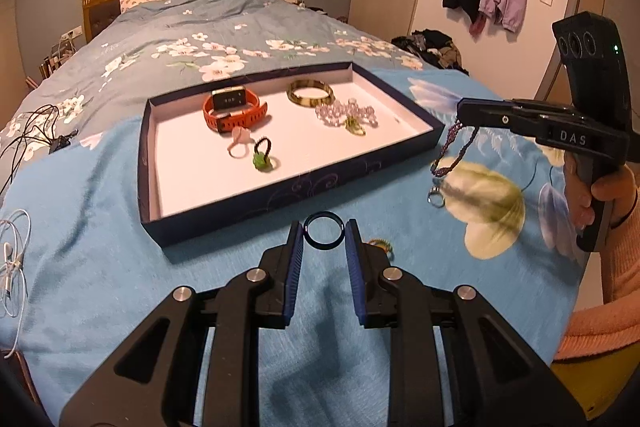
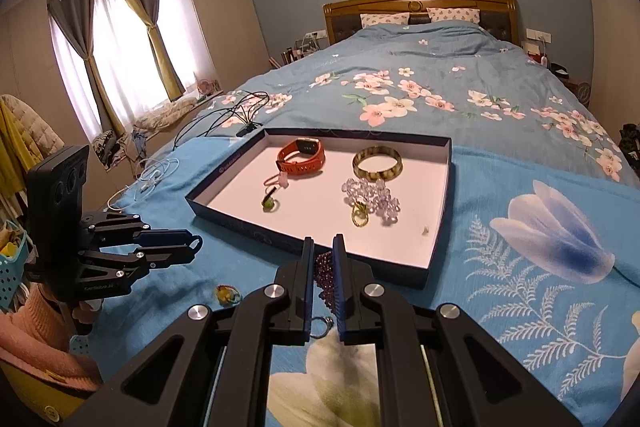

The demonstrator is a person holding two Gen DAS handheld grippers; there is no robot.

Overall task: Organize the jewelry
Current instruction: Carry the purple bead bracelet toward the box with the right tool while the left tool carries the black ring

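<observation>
A dark blue tray [image 1: 280, 183] with a white floor lies on the bed. It holds an orange watch [image 1: 234, 111], a green-brown bangle [image 1: 310, 93], clear lilac beads [image 1: 346, 111], a pink ring and a green ring [image 1: 262, 157]. My left gripper [image 1: 324, 237] is shut on a dark blue ring [image 1: 324, 230], held just in front of the tray's near wall. My right gripper [image 2: 323, 247] is shut on a purple beaded bracelet [image 2: 326, 277], which hangs above the bedspread right of the tray [image 2: 436, 259]. A silver ring [image 2: 322, 325] lies below it.
A small yellow-green ring [image 2: 228, 295] lies on the blue floral bedspread near the left gripper. Black cables [image 1: 32, 131] and white cables [image 1: 14, 267] lie at the bed's left. Coats hang on the wall at the right. The person's pink sleeve shows beside each gripper.
</observation>
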